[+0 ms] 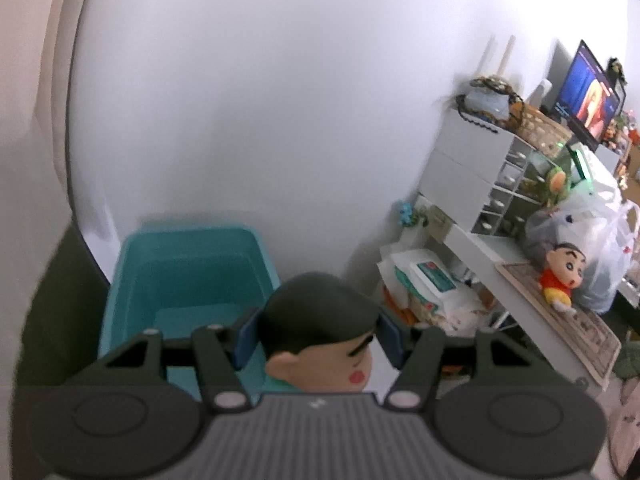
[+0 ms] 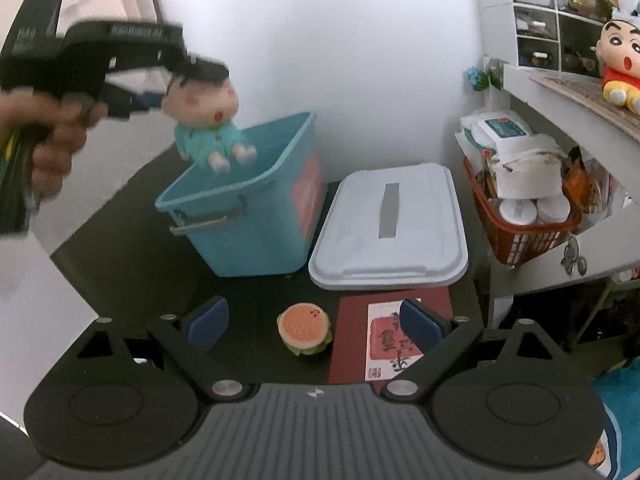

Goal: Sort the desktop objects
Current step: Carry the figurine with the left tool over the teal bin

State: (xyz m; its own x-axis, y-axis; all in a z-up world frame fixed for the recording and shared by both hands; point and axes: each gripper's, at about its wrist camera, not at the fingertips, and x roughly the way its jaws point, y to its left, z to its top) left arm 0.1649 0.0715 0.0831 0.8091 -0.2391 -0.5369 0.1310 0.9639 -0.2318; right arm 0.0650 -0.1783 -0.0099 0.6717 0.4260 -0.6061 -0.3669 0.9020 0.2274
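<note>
My left tongs (image 1: 318,334) clasp the doll (image 1: 320,332) above the empty teal bin (image 2: 256,216); right tongs (image 2: 316,322) gape over the burger toy (image 2: 305,334).

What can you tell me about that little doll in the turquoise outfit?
The doll looks like soft plush: black hair, pale face with pink cheeks and open red mouth, turquoise outfit, white feet. The left gripper clamps its head between blue pads, so it hangs in the air, legs dangling above the open blue bin, touching nothing else.

Soft, even light on the white wall (image 1: 280,100), no glare. Fisheye bends both views, corners going black. Motion blur smears the left gripper (image 2: 160,100) and its doll (image 2: 204,116); the teal bin (image 1: 188,276) reads soft.
</note>
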